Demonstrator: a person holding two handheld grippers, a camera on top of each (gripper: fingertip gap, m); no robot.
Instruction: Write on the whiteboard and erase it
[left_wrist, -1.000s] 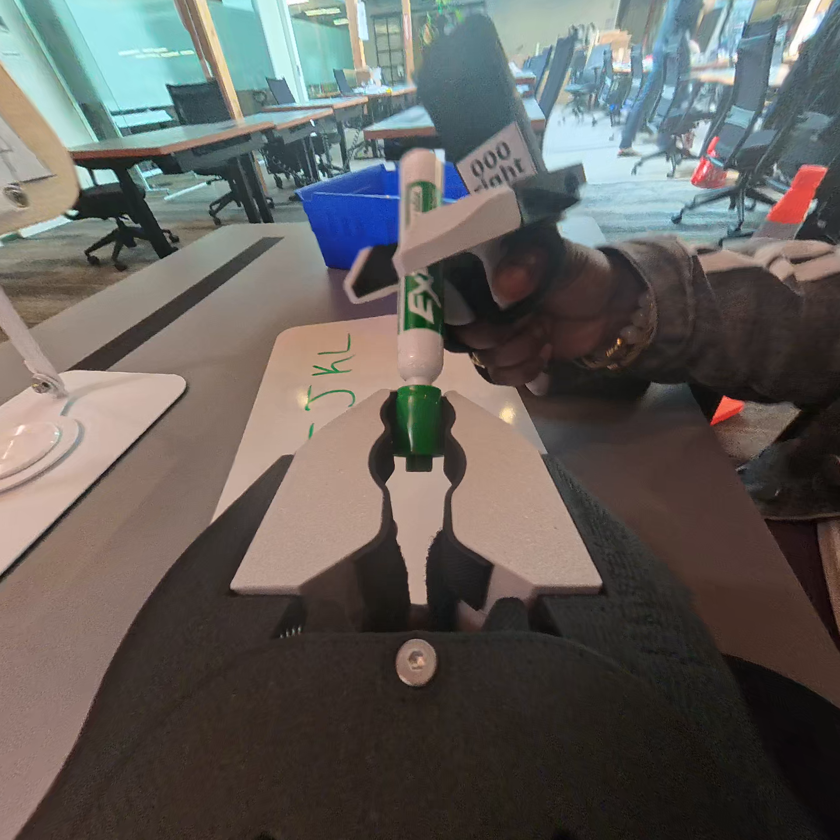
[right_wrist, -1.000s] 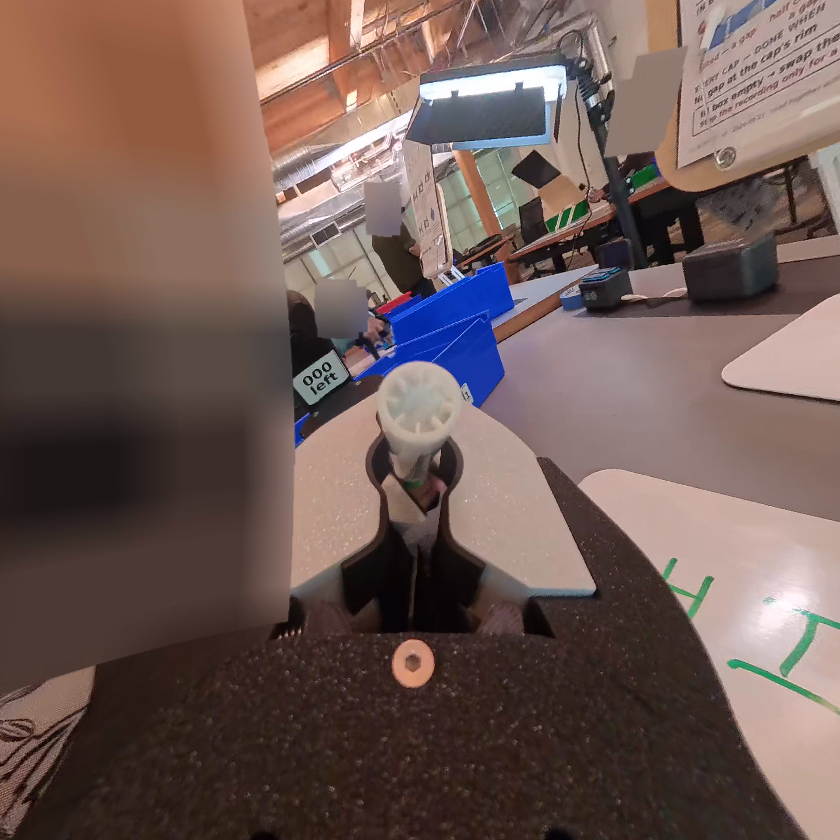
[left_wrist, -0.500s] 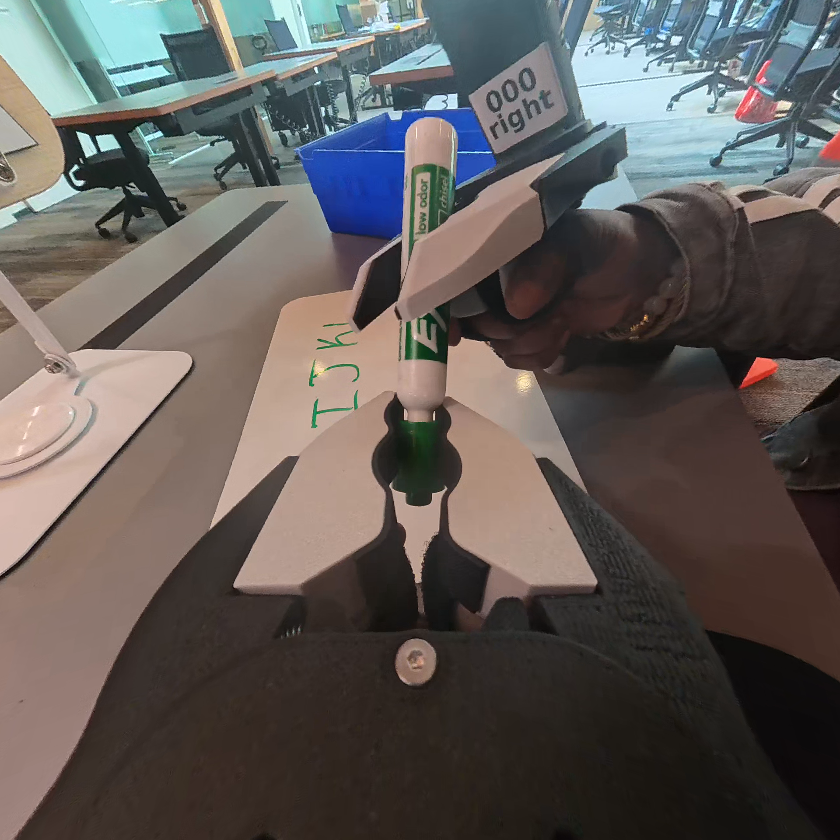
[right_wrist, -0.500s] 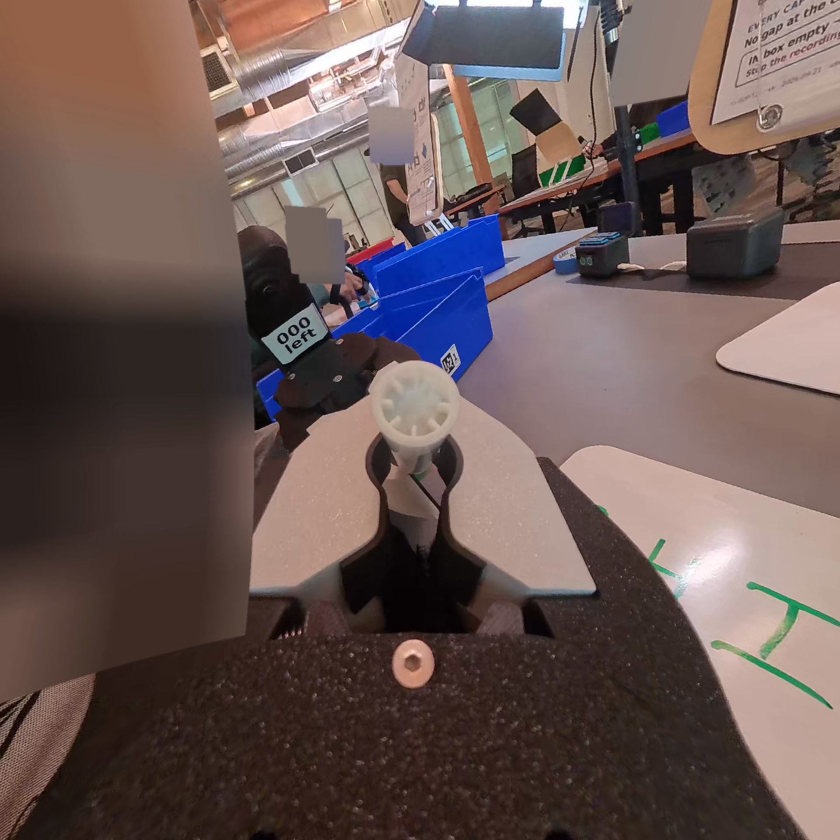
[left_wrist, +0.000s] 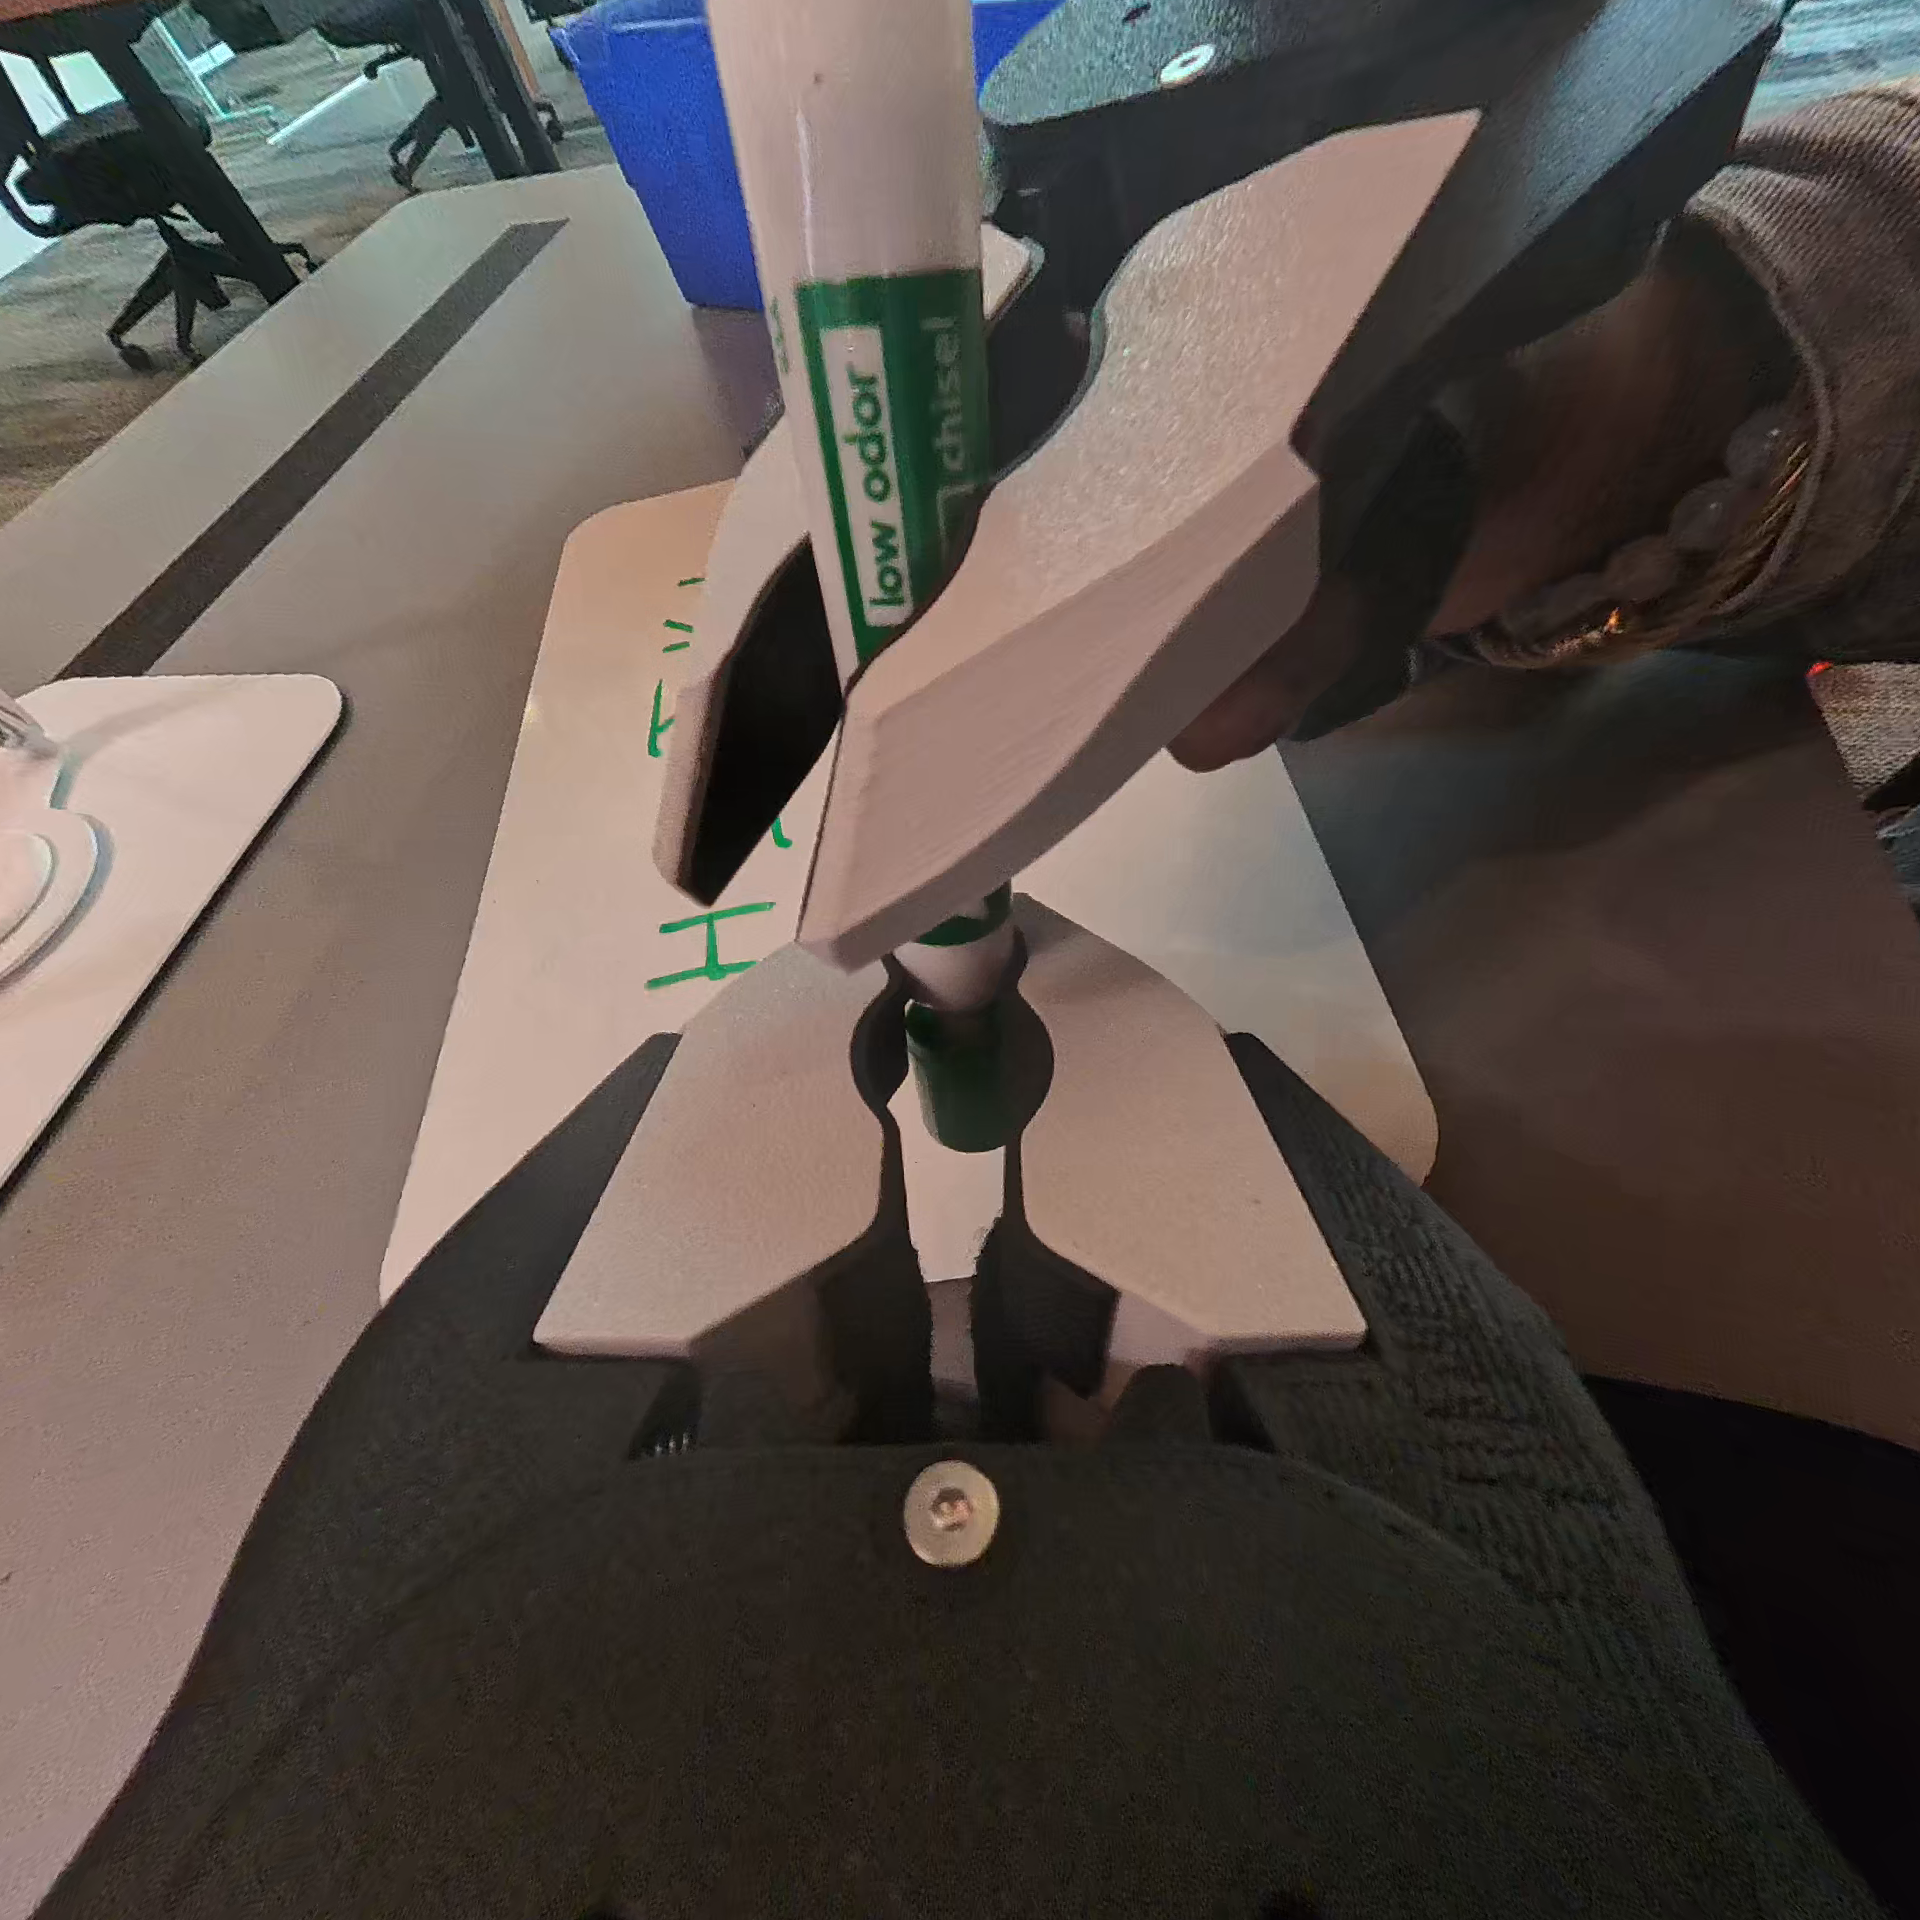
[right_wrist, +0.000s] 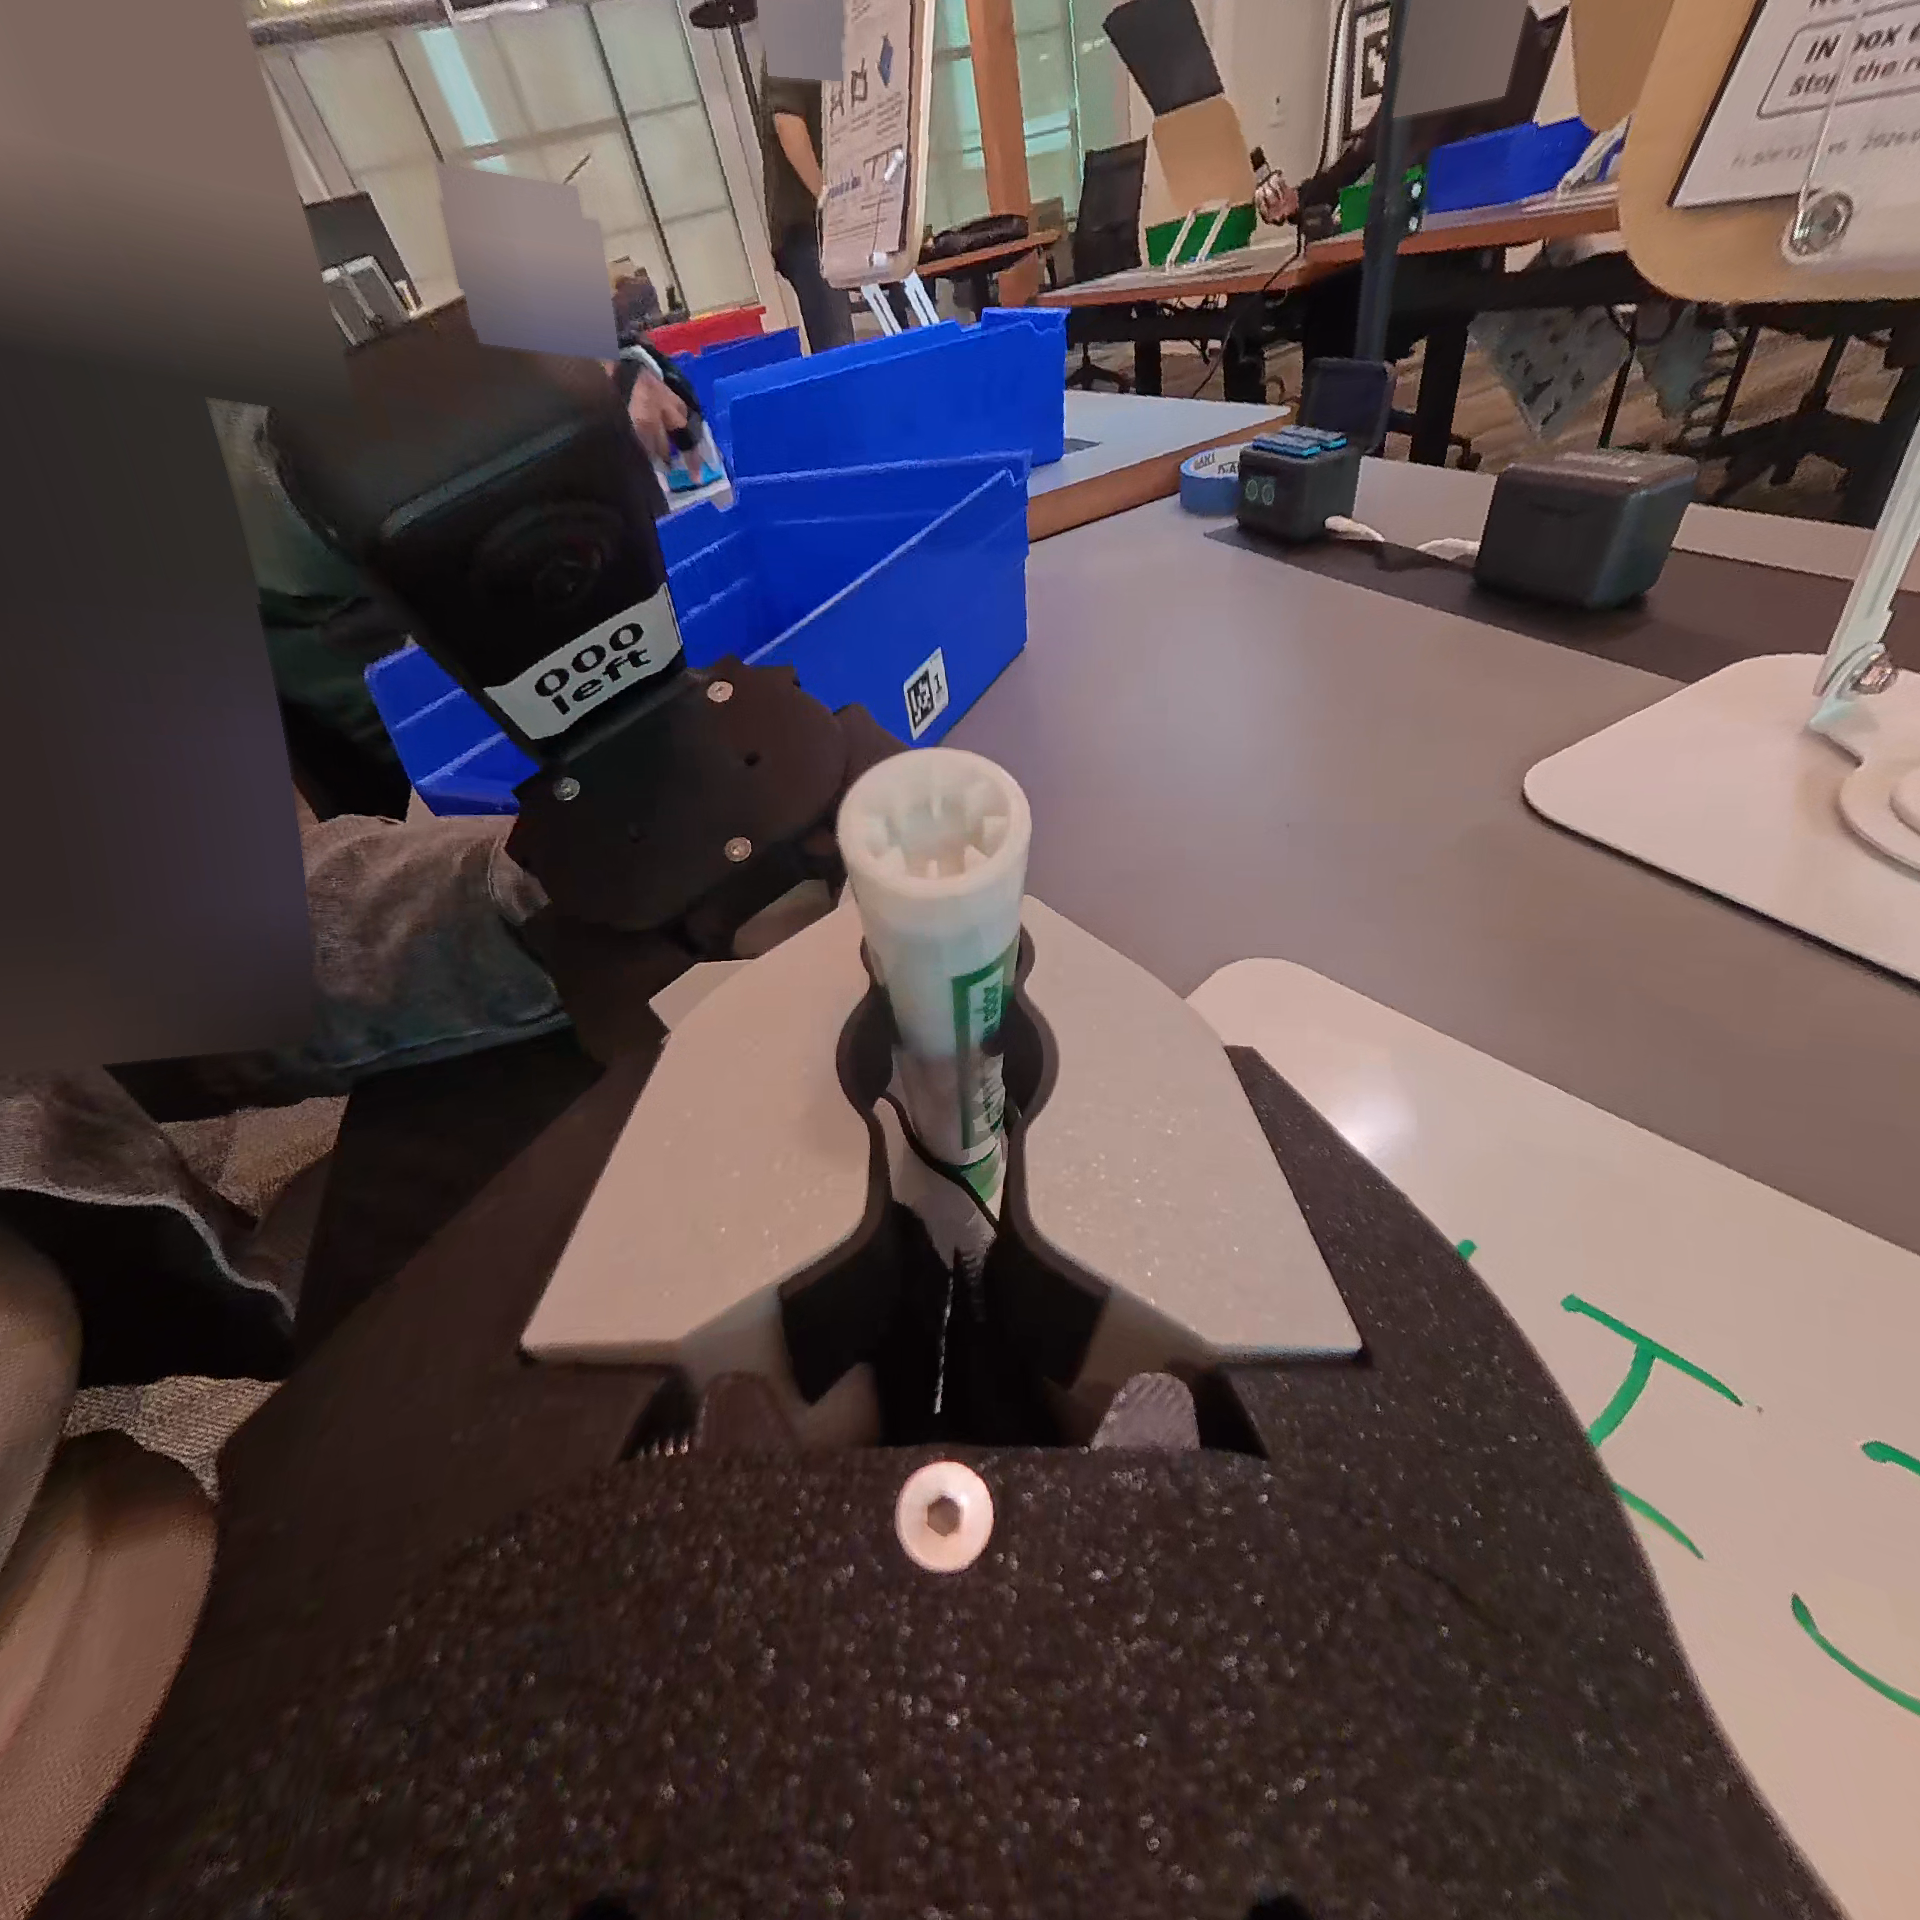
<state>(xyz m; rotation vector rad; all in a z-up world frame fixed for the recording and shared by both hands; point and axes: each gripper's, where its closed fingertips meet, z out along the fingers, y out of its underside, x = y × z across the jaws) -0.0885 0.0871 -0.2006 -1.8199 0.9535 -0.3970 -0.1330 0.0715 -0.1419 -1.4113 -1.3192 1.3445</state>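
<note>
Your right gripper (left_wrist: 821, 790) has come in closer with the marker (left_wrist: 883, 343) pinched upright over the whiteboard (left_wrist: 1247, 883). Your left gripper (left_wrist: 961, 1023) pinches its green cap (left_wrist: 961, 1086), visible only in the left view; the right view shows the marker's white butt end (right_wrist: 933, 842).

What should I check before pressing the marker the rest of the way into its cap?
1. Right tongs shut on the marker: ok.
2. Left tongs shut on the green cap: ok.
3. Marker nose lined up with the cap mouth: ok, it sits at the opening.
4. Cap fully seated: not ok, the white nose still shows.
5. Marker axis straight with the cap: cannot tell, it looks slightly tilted.
6. Whiteboard erased: not ok, green writing remains.
</note>
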